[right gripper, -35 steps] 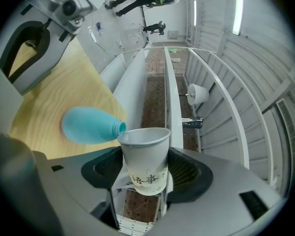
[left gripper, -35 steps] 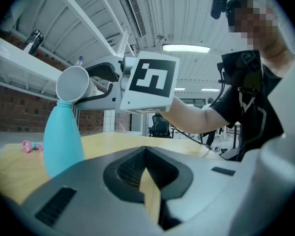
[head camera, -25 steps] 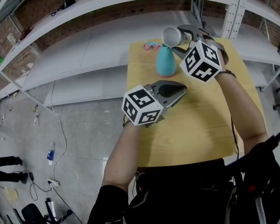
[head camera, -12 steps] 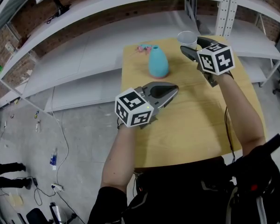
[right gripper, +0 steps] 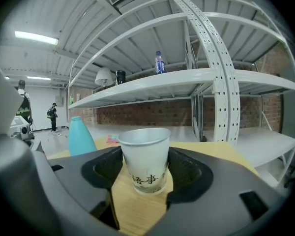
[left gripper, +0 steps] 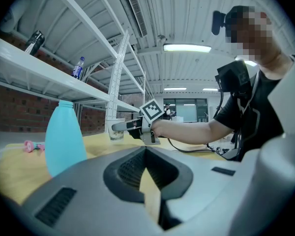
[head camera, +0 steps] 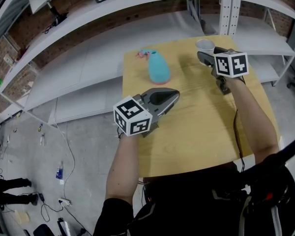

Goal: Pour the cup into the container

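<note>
1. The paper cup (right gripper: pixel 143 154) is being gripped upright by the right gripper (head camera: pixel 207 56) at the wooden table's (head camera: pixel 201 127) far right.
2. The turquoise bottle (head camera: pixel 158 67) is standing left of it.
3. The left gripper (head camera: pixel 173 93), closed and empty, is hovering nearer.

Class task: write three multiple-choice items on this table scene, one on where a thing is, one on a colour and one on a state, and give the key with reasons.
1. Where is the cup?
A. in the right hand-held gripper
B. on the shelf
C. inside the bottle

2. What colour is the bottle?
A. red
B. teal
C. black

3. How does the cup stand?
A. upside down
B. on its side
C. upright

Key:
1. A: the right gripper view shows the jaws closed on its sides.
2. B: it is teal in every view.
3. C: its open mouth faces up.
</note>
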`<state>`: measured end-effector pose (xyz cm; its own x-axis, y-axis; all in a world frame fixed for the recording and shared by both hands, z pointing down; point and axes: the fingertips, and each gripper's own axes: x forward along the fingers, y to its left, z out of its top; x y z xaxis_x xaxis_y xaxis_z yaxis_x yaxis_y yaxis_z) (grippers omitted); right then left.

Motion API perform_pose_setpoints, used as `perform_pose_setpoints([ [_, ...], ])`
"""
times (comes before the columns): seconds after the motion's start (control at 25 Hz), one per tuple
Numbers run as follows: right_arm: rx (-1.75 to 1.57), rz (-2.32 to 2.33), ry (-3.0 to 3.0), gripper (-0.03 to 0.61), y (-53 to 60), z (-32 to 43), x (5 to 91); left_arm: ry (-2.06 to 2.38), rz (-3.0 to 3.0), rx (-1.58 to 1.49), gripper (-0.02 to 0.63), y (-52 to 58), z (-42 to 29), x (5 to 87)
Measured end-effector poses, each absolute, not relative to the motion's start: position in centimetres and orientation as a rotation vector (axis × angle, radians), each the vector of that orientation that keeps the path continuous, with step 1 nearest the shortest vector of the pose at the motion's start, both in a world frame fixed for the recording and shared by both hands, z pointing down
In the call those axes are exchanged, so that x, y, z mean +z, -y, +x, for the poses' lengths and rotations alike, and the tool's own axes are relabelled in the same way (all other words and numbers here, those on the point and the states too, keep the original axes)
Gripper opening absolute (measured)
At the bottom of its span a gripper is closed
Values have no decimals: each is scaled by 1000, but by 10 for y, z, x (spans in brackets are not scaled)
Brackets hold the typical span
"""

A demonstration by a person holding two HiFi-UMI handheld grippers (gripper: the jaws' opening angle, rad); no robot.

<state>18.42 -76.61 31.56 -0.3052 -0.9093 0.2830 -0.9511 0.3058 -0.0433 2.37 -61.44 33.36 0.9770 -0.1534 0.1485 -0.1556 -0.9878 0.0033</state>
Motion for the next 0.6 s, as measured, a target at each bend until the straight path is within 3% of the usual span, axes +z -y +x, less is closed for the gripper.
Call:
perform_pose_setpoints([
  [0.6, 376, 1693, 2368, 291, 759, 194, 341, 243, 3111, 232, -8, 615, 23, 333],
])
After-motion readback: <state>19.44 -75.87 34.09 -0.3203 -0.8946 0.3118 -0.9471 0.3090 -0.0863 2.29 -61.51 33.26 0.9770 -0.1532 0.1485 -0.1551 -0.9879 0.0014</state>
